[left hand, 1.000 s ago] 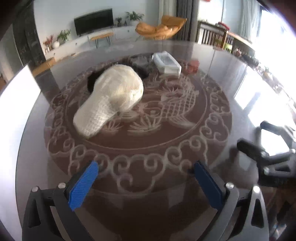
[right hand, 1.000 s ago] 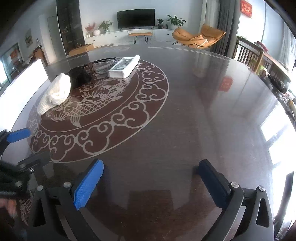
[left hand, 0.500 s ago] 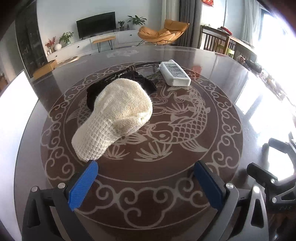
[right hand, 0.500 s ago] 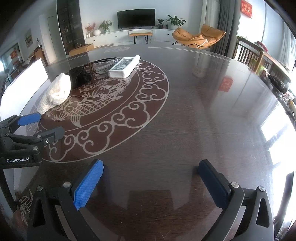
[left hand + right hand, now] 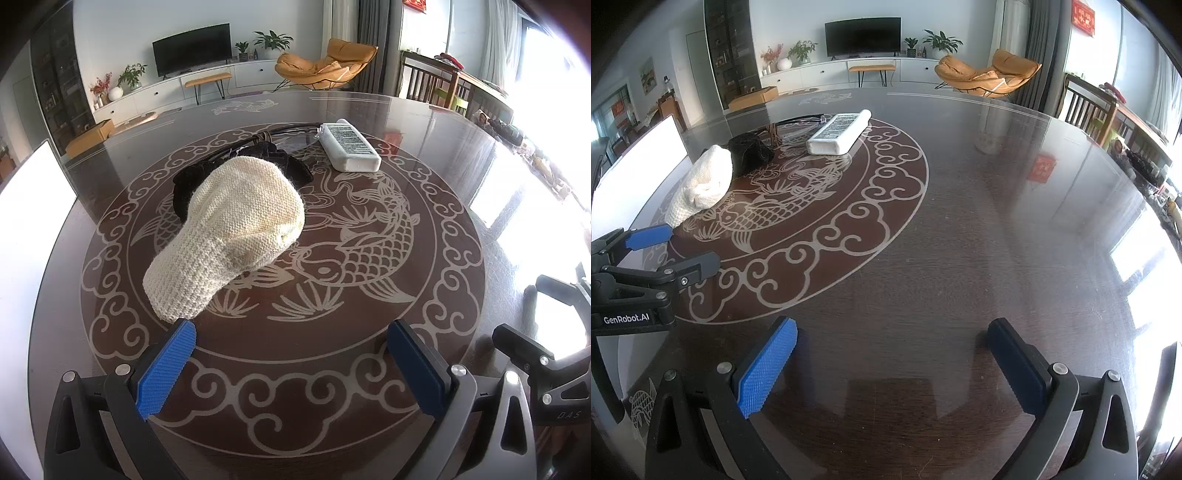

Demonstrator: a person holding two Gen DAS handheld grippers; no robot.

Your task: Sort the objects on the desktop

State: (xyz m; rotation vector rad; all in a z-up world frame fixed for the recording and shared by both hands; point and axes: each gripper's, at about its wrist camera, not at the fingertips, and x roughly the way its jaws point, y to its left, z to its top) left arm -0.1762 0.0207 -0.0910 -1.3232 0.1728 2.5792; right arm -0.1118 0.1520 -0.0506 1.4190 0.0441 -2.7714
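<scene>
While both the left gripper [image 5: 291, 363] and right gripper [image 5: 892, 363] hold their fingers wide and empty above the surface [image 5: 960, 240], a cream knitted hat [image 5: 232, 236] lies just ahead, half hiding a black cloth [image 5: 291, 162]; beyond, a white power strip [image 5: 349, 147].

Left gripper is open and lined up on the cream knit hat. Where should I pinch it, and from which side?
Take the knit hat by its narrow ribbed end, which points at the left gripper. Come in low and straight ahead. That end is flat and slim enough for the open jaws; the rounded crown looks too wide and leans on the black fabric behind.
</scene>
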